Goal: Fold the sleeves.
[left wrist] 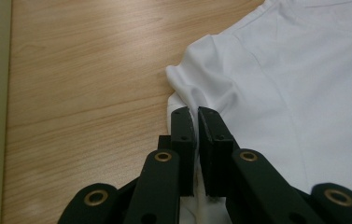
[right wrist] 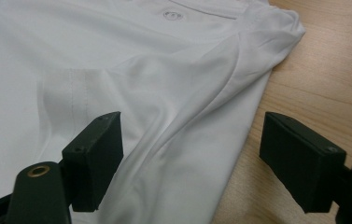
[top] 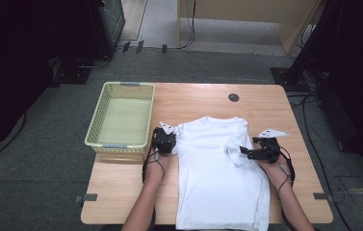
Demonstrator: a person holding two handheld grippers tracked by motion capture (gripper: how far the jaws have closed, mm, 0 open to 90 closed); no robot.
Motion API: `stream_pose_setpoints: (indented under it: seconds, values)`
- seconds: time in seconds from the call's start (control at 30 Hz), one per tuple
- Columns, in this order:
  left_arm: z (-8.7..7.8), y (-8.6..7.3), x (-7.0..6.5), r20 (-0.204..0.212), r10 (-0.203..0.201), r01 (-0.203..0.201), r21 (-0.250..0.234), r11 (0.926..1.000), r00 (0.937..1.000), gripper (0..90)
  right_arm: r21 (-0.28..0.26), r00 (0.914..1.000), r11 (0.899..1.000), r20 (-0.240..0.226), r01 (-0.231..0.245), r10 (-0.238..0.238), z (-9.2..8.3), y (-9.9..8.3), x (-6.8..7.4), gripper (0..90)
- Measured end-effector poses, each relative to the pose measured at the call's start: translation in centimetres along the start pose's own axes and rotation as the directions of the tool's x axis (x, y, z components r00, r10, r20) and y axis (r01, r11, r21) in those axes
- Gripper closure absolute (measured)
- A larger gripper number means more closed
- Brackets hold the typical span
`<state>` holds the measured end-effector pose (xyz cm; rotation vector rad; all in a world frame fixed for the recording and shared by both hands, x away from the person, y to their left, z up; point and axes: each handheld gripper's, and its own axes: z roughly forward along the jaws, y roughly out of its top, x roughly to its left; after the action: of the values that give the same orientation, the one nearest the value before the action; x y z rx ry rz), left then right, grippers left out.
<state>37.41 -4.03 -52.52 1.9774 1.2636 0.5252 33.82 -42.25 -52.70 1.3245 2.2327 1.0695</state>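
High view: a white T-shirt (top: 220, 173) lies flat on the wooden table (top: 121, 192), collar away from the person, hem at the near edge. Its right sleeve is folded inward over the chest, and the left sleeve sits bunched at the shirt's left edge. The left gripper (top: 163, 140) is at that left sleeve. In the left gripper view its jaws are clenched on a pinched ridge of white fabric (left wrist: 197, 100), with cloth showing in the narrow slit between them. The right gripper (top: 253, 153) rests at the shirt's right side. In the right gripper view its jaws stand wide apart over the folded edge of the shirt (right wrist: 173, 126), one over cloth, the other over bare wood; whether the pads touch the fabric is hard to tell. A pale green perforated basket (top: 99, 120) stands just left of the left gripper, on the table's left edge.
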Motion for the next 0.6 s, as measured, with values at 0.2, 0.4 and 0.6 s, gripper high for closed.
stream_pose_setpoints:
  seconds: [0.2,0.4,0.6]
  values:
    - [-0.2,-0.1,0.3,0.024,-0.045,0.045,0.003,0.999,0.9987,86.6,0.013,0.9999,1.0,-0.009,0.006,-0.005,0.3,0.0,0.2,22.1]
    - [-0.8,0.1,0.1,0.04,-0.042,0.043,-0.005,0.9991,0.9983,86.6,0.019,0.9998,1.0,-0.015,0.015,-0.015,0.4,0.0,0.6,22.1]
    - [-1.3,0.5,-0.3,0.067,-0.05,0.051,-0.013,0.9986,0.9965,86.6,0.023,0.9997,1.0,-0.015,0.019,-0.018,0.5,0.1,0.8,22.0]
